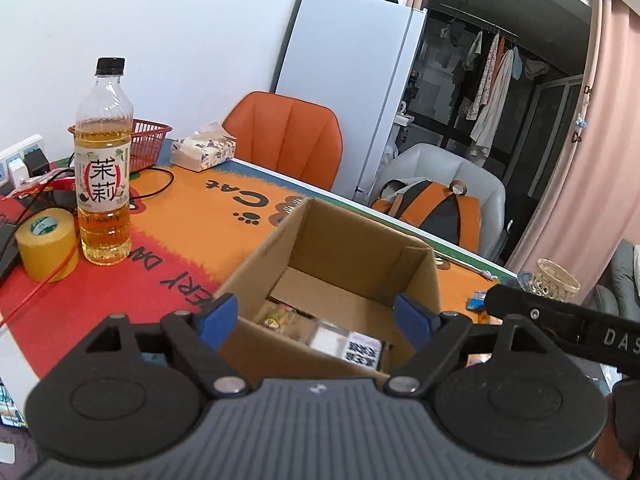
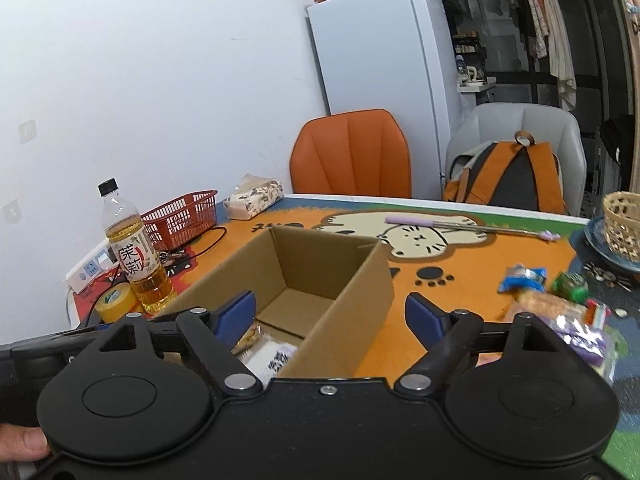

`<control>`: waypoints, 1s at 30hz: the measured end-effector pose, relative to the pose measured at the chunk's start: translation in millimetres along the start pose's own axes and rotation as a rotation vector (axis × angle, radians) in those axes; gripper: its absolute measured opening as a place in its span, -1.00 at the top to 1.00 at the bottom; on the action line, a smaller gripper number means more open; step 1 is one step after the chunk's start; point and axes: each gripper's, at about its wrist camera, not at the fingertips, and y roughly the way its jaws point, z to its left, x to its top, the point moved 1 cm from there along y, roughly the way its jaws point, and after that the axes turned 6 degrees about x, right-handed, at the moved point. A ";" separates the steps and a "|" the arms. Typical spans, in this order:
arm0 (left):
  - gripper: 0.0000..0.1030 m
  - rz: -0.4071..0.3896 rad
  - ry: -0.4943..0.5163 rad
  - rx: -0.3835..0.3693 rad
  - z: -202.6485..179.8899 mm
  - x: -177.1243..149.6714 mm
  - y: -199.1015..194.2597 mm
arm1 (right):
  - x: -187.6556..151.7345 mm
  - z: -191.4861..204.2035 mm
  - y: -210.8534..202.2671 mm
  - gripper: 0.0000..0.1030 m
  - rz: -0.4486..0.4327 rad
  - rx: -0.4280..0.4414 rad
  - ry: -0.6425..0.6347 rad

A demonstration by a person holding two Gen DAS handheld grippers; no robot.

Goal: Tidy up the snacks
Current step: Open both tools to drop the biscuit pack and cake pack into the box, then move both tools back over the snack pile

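Orange cat-print table [image 2: 500, 256], cardboard box [image 1: 352, 248] just beyond both gaping, empty tools [image 1: 316, 312] [image 2: 330, 312].

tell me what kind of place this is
Most likely a home dining area in a small flat: a white fridge stands behind the table's orange chair, laundry hangs in the room beyond, and a cartoon cat mat covers the table.

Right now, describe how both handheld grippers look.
The left gripper has a ribbed grey body, black linkage arms with silver pivot pins, round black discs and blue finger pads. The right gripper is all black, with matching blue pads and white "DAS" lettering on its side.
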 end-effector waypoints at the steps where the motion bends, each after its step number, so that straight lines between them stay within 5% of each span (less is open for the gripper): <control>1: -0.65 0.001 0.000 0.000 -1.4 -1.3 -1.4 | -1.3 -1.5 -3.7 -0.65 -0.002 -0.003 0.002; 10: -0.69 -0.006 0.037 -0.026 -22.9 -10.4 -17.9 | -12.9 -20.2 -40.9 -1.00 -0.036 -0.040 0.049; 30: -0.87 0.034 0.085 -0.106 -83.4 -37.3 -31.5 | -39.6 -82.5 -108.1 -1.00 -0.093 -0.172 0.148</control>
